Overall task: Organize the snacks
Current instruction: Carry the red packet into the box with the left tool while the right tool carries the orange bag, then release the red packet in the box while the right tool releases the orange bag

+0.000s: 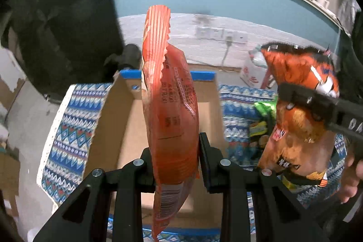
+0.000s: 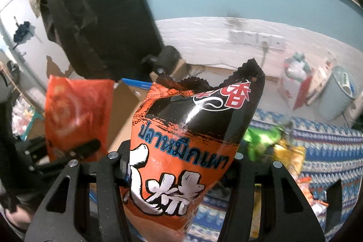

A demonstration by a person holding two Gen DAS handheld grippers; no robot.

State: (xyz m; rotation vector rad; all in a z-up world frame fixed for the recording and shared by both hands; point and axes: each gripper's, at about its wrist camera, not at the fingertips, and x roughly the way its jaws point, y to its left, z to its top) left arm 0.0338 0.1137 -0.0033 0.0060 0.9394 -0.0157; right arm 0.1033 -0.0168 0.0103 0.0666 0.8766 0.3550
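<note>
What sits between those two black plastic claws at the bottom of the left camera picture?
In the left wrist view, the left gripper pinches a flat red-orange foil snack bag, seen edge-on above the open cardboard box.

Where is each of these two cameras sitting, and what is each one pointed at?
Left wrist view: sits on the left claw, looking down along its fingers at a red snack bag it pinches over an open cardboard box; a hand shows at right.
Right wrist view: sits on the right claw, looking at the orange-and-black snack bag it grips; no hand clearly shows.
Shared: both bags, the box, the patterned cloth.
</note>
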